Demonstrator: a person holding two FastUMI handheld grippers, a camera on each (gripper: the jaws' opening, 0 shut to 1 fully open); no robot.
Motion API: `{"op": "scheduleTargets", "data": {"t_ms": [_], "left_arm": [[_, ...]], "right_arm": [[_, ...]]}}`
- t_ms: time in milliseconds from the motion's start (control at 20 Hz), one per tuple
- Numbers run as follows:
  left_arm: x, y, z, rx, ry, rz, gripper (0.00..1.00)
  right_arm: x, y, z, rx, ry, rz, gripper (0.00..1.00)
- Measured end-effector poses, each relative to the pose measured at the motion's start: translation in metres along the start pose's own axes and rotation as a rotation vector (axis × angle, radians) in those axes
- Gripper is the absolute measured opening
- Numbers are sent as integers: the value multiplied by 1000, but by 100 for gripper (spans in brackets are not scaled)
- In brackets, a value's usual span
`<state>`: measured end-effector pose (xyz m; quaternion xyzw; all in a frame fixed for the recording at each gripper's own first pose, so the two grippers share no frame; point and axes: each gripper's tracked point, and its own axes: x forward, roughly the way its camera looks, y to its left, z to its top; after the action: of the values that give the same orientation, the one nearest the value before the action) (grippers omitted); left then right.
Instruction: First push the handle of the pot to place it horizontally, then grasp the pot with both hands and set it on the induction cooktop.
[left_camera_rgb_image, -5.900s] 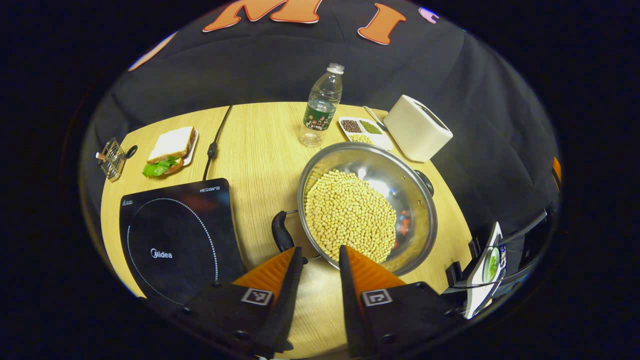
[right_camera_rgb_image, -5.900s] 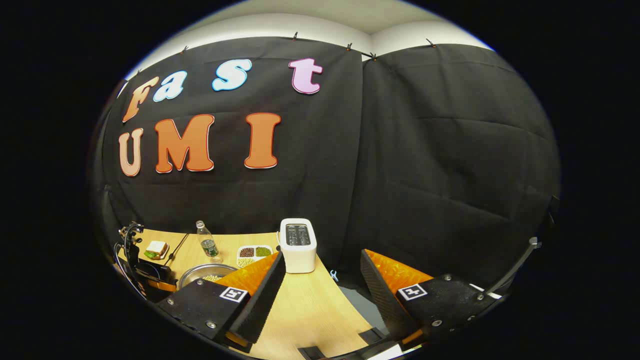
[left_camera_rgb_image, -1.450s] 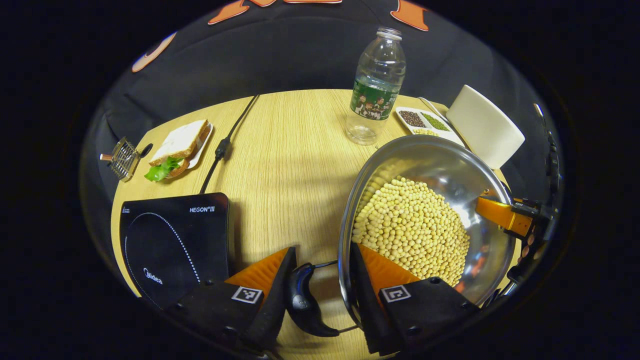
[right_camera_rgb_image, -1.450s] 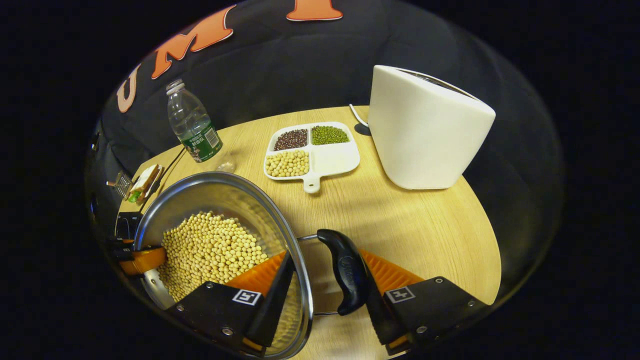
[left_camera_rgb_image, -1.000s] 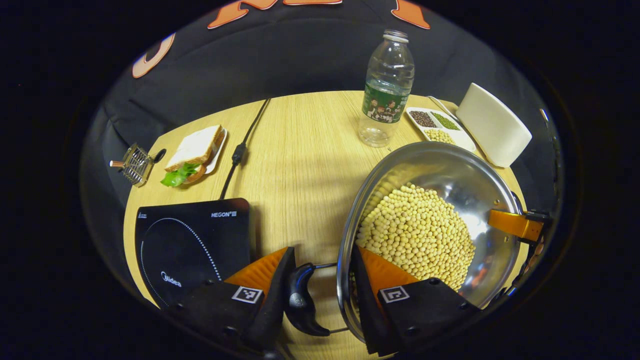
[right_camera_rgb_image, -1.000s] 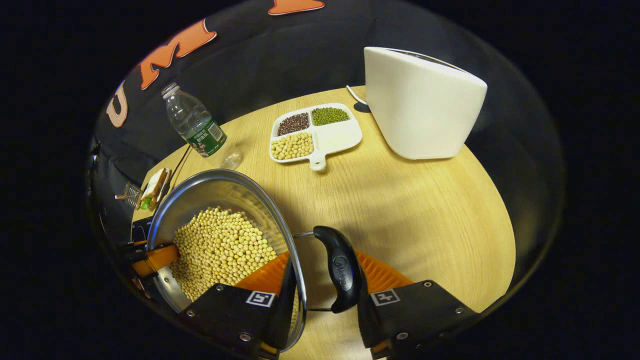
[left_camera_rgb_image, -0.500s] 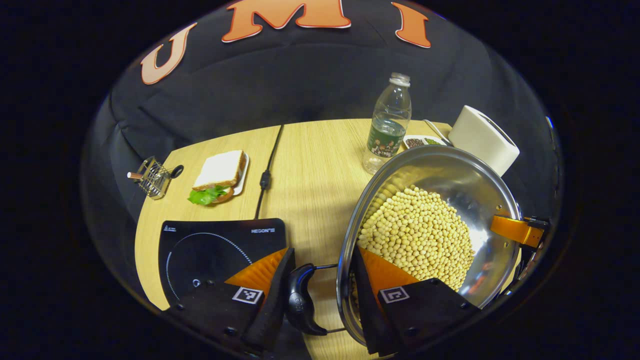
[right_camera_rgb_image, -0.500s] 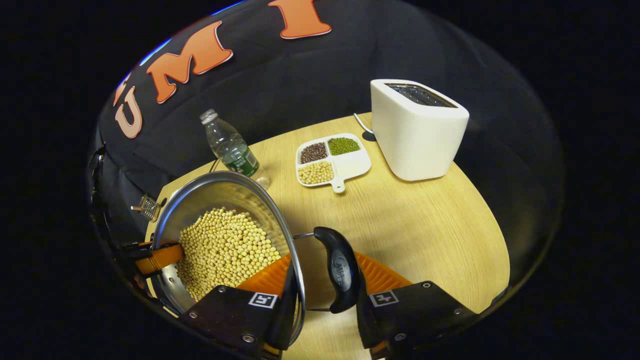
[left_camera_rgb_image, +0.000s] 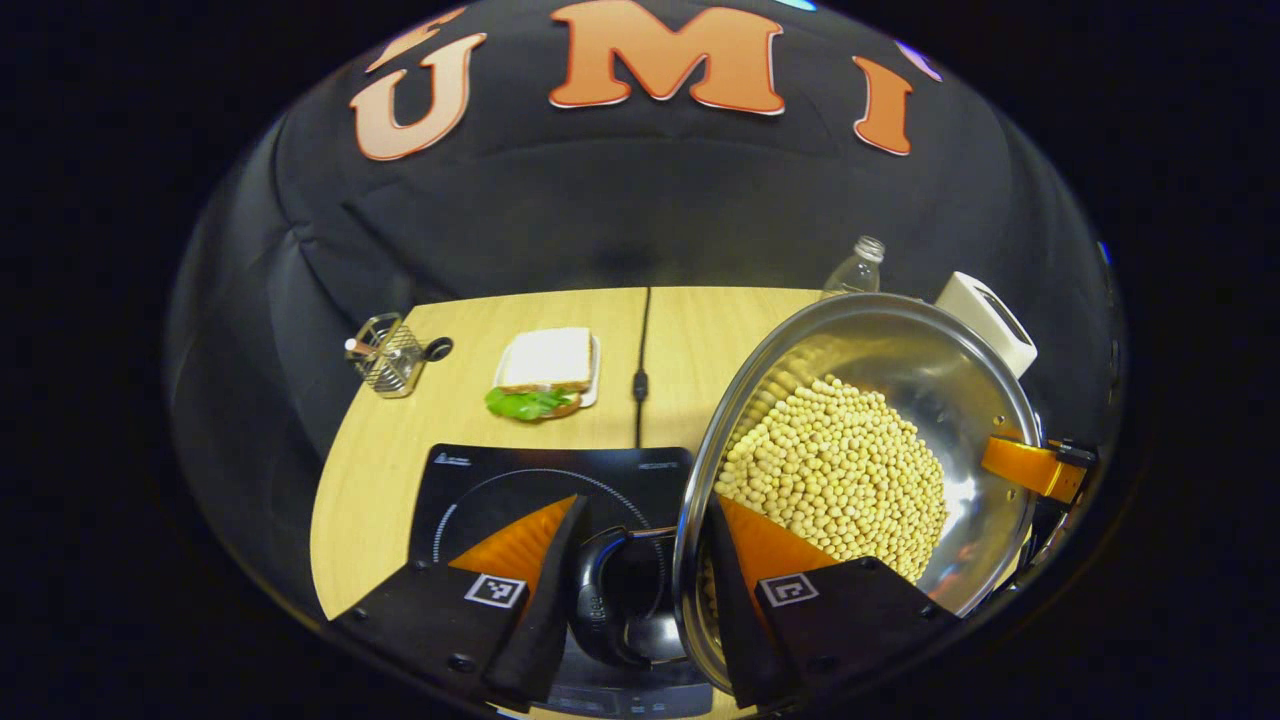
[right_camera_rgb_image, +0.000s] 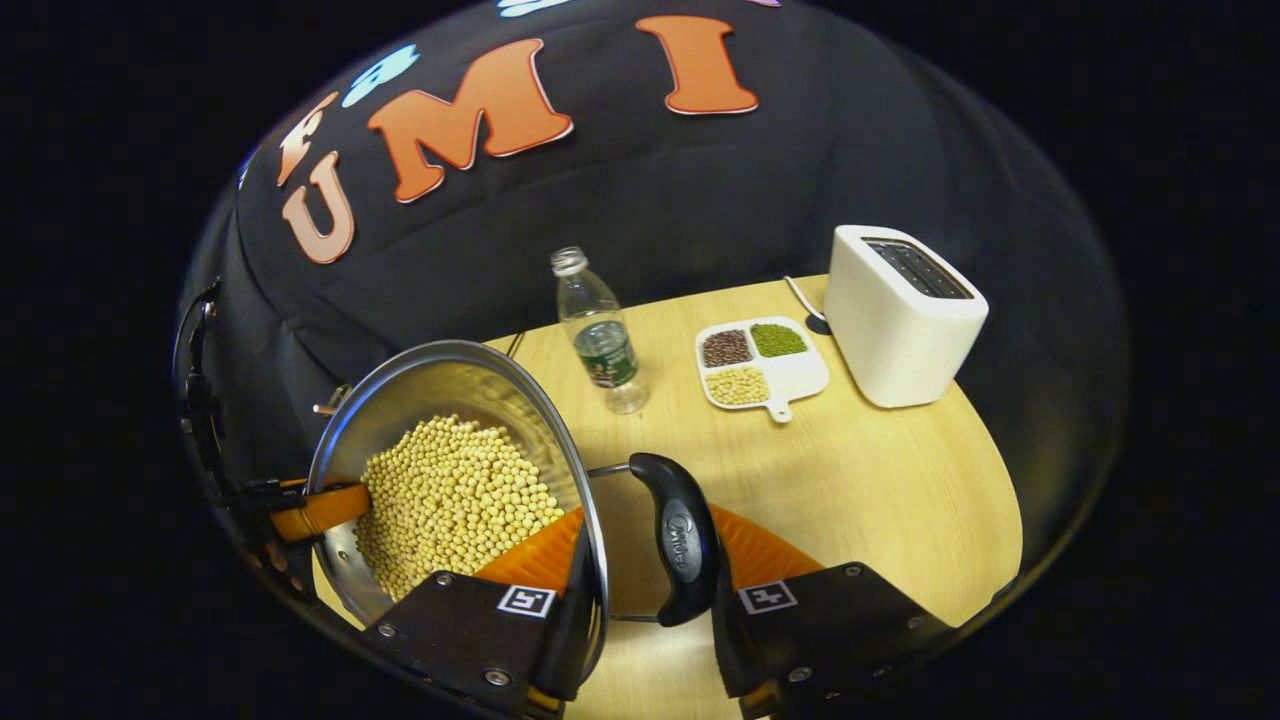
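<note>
1. Left gripper view, far left — wire rack (left_camera_rgb_image: 388, 352) near the table (left_camera_rgb_image: 370, 480) edge, then a sandwich (left_camera_rgb_image: 545, 372) on its plate, then a black cord (left_camera_rgb_image: 640, 370). All sit farther back in the view than 0.5 s ago.
2. Induction cooktop (left_camera_rgb_image: 480, 480) now lies right under the left gripper (left_camera_rgb_image: 636, 560); 0.5 s ago it was off to the left, w/ bare wood below the fingers.
3. Left gripper is clamped across the pot (left_camera_rgb_image: 900, 340) rim and its near black handle (left_camera_rgb_image: 600, 600) — one finger outside the handle, the other inside over the soybeans (left_camera_rgb_image: 835, 470). Same grip as before.
4. Pot hangs above the cooktop's right part, not set down as far as I can tell.
5. Bottle (left_camera_rgb_image: 855, 270) and toaster (left_camera_rgb_image: 985, 310) peek over the pot's far rim; the divided dish seen 0.5 s ago is now hidden.
6. Right gripper view — pot (right_camera_rgb_image: 450, 385) at left, bottle (right_camera_rgb_image: 600, 335), divided dish (right_camera_rgb_image: 765, 365), toaster (right_camera_rgb_image: 900, 320) left to right on the table (right_camera_rgb_image: 900, 500); all shifted right vs. 0.5 s ago.
7. Right gripper (right_camera_rgb_image: 650, 590) is closed on the other handle (right_camera_rgb_image: 680, 540) and rim, unchanged.
</note>
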<state>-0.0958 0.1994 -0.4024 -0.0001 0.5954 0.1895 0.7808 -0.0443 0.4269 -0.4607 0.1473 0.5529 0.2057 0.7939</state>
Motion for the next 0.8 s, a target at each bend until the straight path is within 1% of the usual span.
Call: {"op": "scheduleTargets", "data": {"t_ms": [50, 100, 300, 450, 500, 600, 800], "left_arm": [[-3, 7, 2, -10, -1, 10, 69], [-5, 13, 1, -20, -4, 20, 70], [-13, 31, -9, -52, 3, 60, 70], [-16, 30, -9, -76, 2, 84, 69], [-15, 29, -10, -88, 0, 90, 70], [-19, 29, -9, -104, -1, 100, 69], [-26, 29, -11, -109, 7, 120, 70]], "right_arm": [[-1, 12, -3, -10, 0, 12, 52], [-1, 25, -4, -26, 0, 25, 52], [1, 66, -17, -70, 16, 67, 52], [11, 94, -17, -92, 25, 89, 52], [9, 103, -19, -99, 24, 95, 52], [10, 120, -19, -111, 26, 107, 52], [23, 151, -22, -118, 44, 123, 52]]}}
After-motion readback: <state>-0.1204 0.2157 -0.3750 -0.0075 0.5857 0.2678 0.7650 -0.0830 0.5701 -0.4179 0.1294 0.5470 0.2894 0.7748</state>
